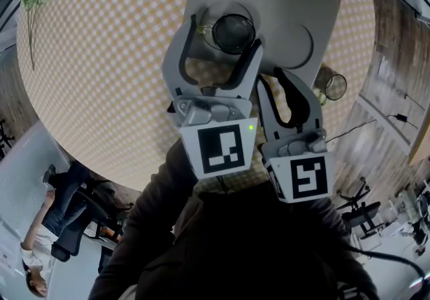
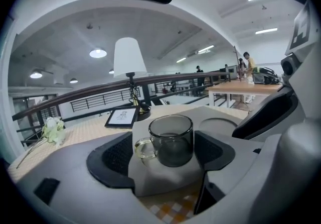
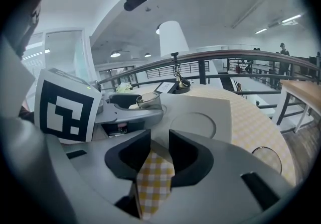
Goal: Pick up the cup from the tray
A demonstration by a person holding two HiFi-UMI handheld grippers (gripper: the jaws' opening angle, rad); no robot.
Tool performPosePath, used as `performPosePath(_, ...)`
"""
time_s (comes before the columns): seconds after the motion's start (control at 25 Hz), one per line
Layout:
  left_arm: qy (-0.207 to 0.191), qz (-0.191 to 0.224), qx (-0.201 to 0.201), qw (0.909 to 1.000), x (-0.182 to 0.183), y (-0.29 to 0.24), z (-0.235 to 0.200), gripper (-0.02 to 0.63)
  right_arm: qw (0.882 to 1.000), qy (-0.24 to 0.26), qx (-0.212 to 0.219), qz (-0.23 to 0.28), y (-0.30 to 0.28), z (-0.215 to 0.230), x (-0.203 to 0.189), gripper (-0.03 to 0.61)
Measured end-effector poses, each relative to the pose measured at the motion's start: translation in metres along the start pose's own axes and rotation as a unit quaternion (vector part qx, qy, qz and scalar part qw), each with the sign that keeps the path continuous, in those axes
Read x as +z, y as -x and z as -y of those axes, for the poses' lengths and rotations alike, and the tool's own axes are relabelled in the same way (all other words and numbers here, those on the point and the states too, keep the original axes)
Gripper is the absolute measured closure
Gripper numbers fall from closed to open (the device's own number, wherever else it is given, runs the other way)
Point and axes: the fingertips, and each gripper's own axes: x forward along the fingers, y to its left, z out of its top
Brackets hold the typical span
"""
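Left gripper jaws wide, straddling the cup, pads not on the glass yet, so this looks like pre-grasp. Cup is upright on the left part of the tray, handle toward one pad. Next move, I'd say: close clear of the handle, lift straight. Right gripper jaws narrow, empty, over the checked round counter, short of the tray. Open hall, railing, ceiling lights.

Bright ceiling lights, soft shadows, heavy fisheye distortion, dark corners
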Motion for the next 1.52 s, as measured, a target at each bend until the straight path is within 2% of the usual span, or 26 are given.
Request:
performPosePath(0.04, -0.002, -0.001, 0.001, 1.0000, -0.001, 0.000, -0.001, 0.236, 1.000, -0.001, -0.001, 0.001, -0.001, 0.001, 0.000, 0.475)
performPosePath(0.08, -0.004, -0.001, 0.001, 1.0000, -0.002, 0.000, -0.002, 0.244, 1.000, -0.001, -0.003, 0.002, -0.001, 0.001, 0.000, 0.474)
performPosePath(0.24, -0.002, -0.002, -0.006, 1.0000, -0.006, 0.000, -0.005, 0.249, 1.000, 0.002, -0.006, 0.002, -0.003, 0.000, 0.001, 0.476)
performPosePath(0.4, 0.018, -0.006, -0.012, 0.9998, -0.006, 0.005, -0.005, 0.266, 1.000, -0.001, -0.009, 0.007, 0.000, 0.001, 0.002, 0.475)
performPosePath(0.6, 0.045, -0.005, 0.000, 0.9990, -0.002, 0.016, -0.008, 0.385, 1.000, 0.001, -0.007, 0.011, 0.007, 0.000, 0.005, 0.476)
performPosePath(0.68, 0.046, -0.004, -0.002, 0.9989, -0.002, 0.017, -0.010, 0.408, 1.000, 0.000, -0.006, 0.014, 0.008, 0.000, 0.007, 0.476)
performPosePath(0.76, 0.040, -0.002, -0.005, 0.9992, -0.001, 0.018, -0.012, 0.406, 1.000, 0.000, -0.006, 0.014, 0.009, 0.001, 0.008, 0.476)
performPosePath(0.8, 0.048, 0.001, -0.005, 0.9988, -0.002, 0.020, -0.014, 0.379, 1.000, 0.000, -0.006, 0.015, 0.009, 0.003, 0.009, 0.476)
performPosePath(0.84, 0.070, 0.002, -0.005, 0.9975, -0.005, 0.023, -0.016, 0.352, 1.000, 0.001, -0.006, 0.017, 0.011, 0.003, 0.009, 0.476)
performPosePath(0.92, 0.131, -0.003, -0.003, 0.9914, -0.012, 0.033, -0.023, 0.342, 1.000, 0.004, -0.004, 0.020, 0.015, 0.004, 0.010, 0.476)
performPosePath(0.96, 0.148, -0.004, -0.006, 0.9890, -0.014, 0.040, -0.028, 0.342, 1.000, 0.005, -0.003, 0.022, 0.018, 0.005, 0.009, 0.476)
performPosePath(1.2, 0.154, 0.005, -0.022, 0.9878, -0.007, 0.110, -0.061, 0.342, 0.998, 0.016, 0.020, 0.051, 0.042, -0.007, 0.016, 0.476)
performPosePath(1.28, 0.131, 0.000, -0.012, 0.9913, -0.009, 0.147, -0.082, 0.342, 0.997, 0.021, 0.033, 0.066, 0.053, -0.019, 0.023, 0.476)
performPosePath(1.36, 0.122, -0.010, 0.019, 0.9923, -0.016, 0.190, -0.109, 0.344, 0.996, 0.027, 0.043, 0.079, 0.065, -0.028, 0.029, 0.476)
performPosePath(1.52, 0.165, -0.029, 0.113, 0.9792, -0.039, 0.291, -0.144, 0.342, 0.992, 0.035, 0.063, 0.102, 0.089, -0.039, 0.030, 0.476)
